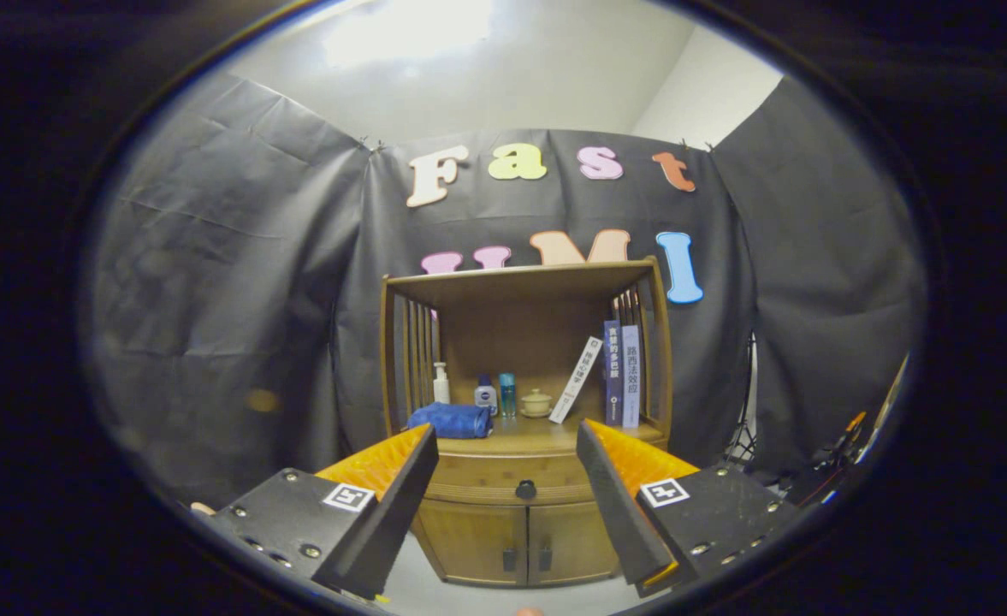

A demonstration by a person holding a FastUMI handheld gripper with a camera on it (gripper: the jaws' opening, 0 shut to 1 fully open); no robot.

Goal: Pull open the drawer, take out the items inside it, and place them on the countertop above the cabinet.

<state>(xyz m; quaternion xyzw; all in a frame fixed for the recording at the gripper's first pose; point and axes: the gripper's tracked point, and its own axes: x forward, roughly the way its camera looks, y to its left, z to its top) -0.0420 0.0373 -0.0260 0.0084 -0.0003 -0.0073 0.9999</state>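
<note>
A wooden cabinet (520, 513) stands against the booth wall beyond my fingers. Its drawer (503, 479) is closed, with a dark round knob (525, 490) at the front centre. The knob lies in the gap between my two fingertips, some way off. My gripper (507, 441) is open, fingers spread wide, nothing between them. The countertop (546, 435) above the drawer carries a folded blue cloth (452, 420), a white pump bottle (441, 383), two small bottles (495, 395), a small lidded cup (536, 402) and several books (621, 375) at the right.
Below the drawer are two cabinet doors (516, 539) with dark handles. A wooden shelf top (520, 278) on slatted sides roofs the countertop. A stand and cables (837, 453) sit to the right of the cabinet. Pale floor (469, 590) lies in front.
</note>
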